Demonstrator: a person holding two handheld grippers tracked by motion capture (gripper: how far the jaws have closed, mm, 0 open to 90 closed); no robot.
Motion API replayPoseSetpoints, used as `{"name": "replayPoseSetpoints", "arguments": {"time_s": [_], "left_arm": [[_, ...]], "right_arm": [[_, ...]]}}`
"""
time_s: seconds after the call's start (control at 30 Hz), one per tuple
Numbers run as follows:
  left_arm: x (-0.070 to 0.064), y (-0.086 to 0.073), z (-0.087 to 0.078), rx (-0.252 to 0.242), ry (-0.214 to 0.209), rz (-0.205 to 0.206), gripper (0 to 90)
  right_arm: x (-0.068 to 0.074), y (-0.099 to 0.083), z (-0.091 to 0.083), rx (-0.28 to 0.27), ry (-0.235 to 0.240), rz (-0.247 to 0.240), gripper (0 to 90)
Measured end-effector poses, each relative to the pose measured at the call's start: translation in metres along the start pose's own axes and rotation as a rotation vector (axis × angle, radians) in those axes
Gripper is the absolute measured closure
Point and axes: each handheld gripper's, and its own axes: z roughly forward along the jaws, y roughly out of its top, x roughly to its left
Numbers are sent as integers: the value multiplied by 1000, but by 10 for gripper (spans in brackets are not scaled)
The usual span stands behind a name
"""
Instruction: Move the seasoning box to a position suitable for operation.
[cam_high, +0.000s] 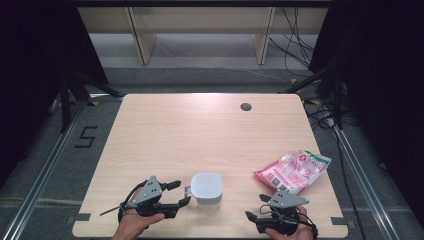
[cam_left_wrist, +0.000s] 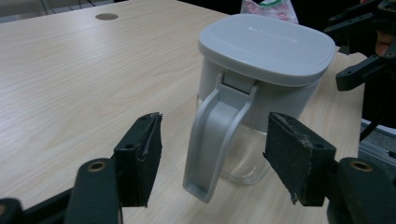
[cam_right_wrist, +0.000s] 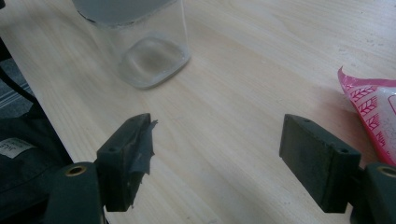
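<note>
High view overhead, facing forward; both gripper views low, close, sharing the jug (cam_left_wrist: 261, 88)

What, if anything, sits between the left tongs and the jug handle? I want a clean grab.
Nothing visible. The left tongs stand open with the jug handle between their jaws, bare table around; the pink bag lies off to the right.

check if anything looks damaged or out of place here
The pad lining on the right tool's left-hand jaw is torn, with a flap peeling off its inner face. The left tool's pads are frayed at the edges. The lidded jug stands upright; nothing has spilled.
</note>
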Motion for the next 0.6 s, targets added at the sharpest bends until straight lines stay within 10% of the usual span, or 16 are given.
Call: {"name": "replayPoseSetpoints", "arguments": {"time_s": [0.6], "left_arm": [[-6,-5,4,19,-60,67,625]], "right_arm": [[3,3,-1,-20,12,-12,276]]}}
